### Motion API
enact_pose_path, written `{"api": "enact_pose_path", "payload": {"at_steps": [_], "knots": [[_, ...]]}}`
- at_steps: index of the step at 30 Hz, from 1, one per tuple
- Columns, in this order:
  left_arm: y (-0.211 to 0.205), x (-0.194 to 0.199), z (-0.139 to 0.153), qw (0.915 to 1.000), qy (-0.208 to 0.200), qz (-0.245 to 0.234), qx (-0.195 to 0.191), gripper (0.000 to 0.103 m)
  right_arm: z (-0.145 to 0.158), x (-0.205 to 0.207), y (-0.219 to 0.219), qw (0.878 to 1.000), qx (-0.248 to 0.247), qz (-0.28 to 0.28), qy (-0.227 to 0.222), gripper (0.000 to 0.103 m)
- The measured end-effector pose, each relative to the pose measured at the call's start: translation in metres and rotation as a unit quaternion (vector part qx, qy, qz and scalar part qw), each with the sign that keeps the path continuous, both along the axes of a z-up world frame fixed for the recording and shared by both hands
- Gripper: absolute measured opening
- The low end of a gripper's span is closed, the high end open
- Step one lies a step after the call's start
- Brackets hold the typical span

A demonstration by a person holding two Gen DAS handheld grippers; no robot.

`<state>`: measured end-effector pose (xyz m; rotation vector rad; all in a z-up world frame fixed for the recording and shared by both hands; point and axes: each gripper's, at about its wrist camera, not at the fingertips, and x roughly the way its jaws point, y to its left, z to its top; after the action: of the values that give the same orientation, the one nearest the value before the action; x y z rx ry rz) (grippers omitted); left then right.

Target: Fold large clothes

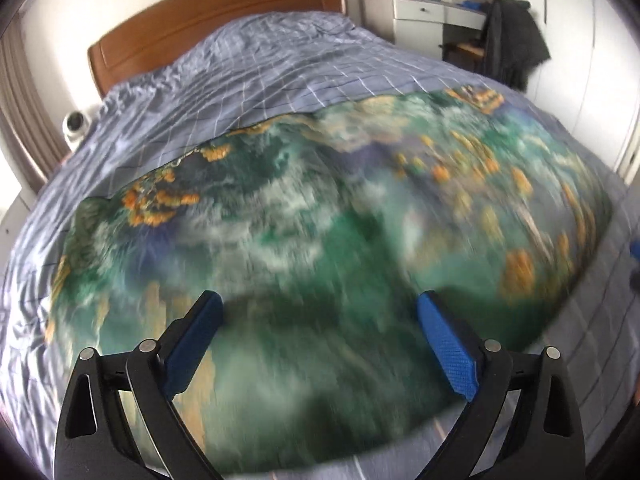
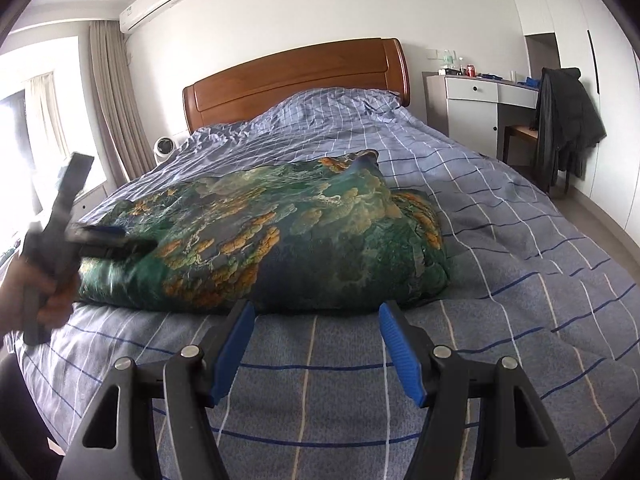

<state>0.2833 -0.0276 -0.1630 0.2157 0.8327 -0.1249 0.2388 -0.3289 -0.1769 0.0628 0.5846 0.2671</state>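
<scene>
On the bed, across the middle of its blue checked cover, we see the green and orange printed garment lying in a thick folded bundle, its near edge running parallel to the foot of the bed. From the left wrist view the same cloth fills most of the picture, smeared with blur, so we cannot make out its folds there.

Our left gripper hangs over the cloth with its jaws wide apart and nothing between the blue pads; whether the tips brush the fabric we cannot tell through the blur. In the right wrist view that gripper shows at the left end of the bundle, held by a hand, and seems to lie against the cloth.

Our right gripper sits just short of the bundle's near edge, above the bare cover, jaws apart and empty.

Behind the bed stands a wooden headboard. To its right is a white desk with small items on top, and a chair draped with a dark jacket. To the left hang curtains under an air conditioner, with a small white fan beside the bed.
</scene>
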Motion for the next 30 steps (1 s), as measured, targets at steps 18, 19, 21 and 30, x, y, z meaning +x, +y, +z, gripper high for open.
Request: {"api": "enact_pose_path", "payload": {"at_steps": [18,19,21,30], "knots": [[0.008,-0.105,-0.030,0.9947,0.072,0.010,-0.073,0.099,0.000,-0.003,0.011,0.999,-0.023,-0.021,-0.007,0.066],[0.011,-0.108,-0.031,0.9939,0.076,0.014,-0.078,0.099,0.000,-0.003,0.012,0.999,-0.023,-0.022,-0.006,0.066],[0.016,-0.111,-0.033,0.9930,0.081,0.021,-0.084,0.099,-0.001,-0.003,0.012,0.999,-0.023,-0.023,-0.004,0.066],[0.024,-0.122,-0.032,0.9916,0.079,0.041,-0.094,0.099,-0.001,-0.003,0.006,0.999,-0.009,-0.032,0.005,0.071]]}}
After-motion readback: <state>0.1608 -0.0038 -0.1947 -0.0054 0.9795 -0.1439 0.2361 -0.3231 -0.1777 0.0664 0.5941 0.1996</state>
